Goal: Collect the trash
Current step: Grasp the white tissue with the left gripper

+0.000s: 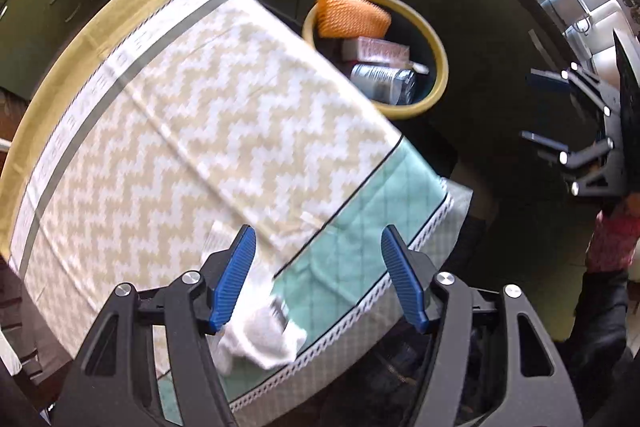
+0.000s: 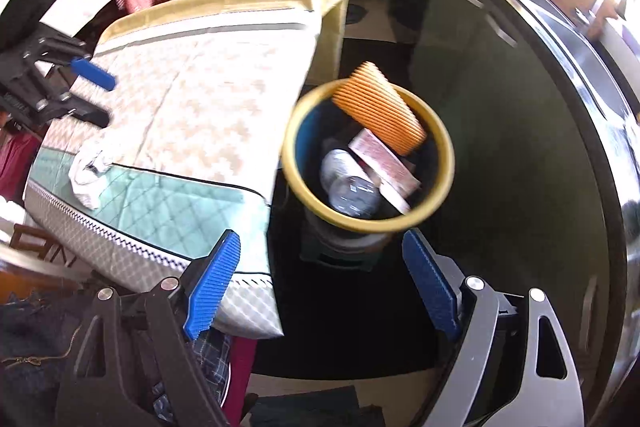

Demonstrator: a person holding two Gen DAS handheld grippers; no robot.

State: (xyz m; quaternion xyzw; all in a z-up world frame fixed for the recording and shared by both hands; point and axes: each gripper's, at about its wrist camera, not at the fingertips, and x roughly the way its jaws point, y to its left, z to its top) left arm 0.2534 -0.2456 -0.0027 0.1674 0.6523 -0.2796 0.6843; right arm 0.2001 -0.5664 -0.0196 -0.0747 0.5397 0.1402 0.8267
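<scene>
Left gripper [image 1: 318,275] hangs spread and empty over the crumpled white tissue [image 1: 260,337] near the table [image 1: 200,107] edge, while the right gripper [image 2: 320,285], gaping empty, faces the yellow-rimmed bin [image 2: 370,221] whose orange pad [image 2: 378,109] leans lengthwise against the rim.

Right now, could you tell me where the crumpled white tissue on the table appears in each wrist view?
Left wrist view: the white tissue lies low in the picture, just left of centre, on the tablecloth beside the near left blue pad.
Right wrist view: it sits at the left edge, mid-height, on the same cloth.
Shared landmark: the yellow-rimmed bin with the orange sponge.
</scene>
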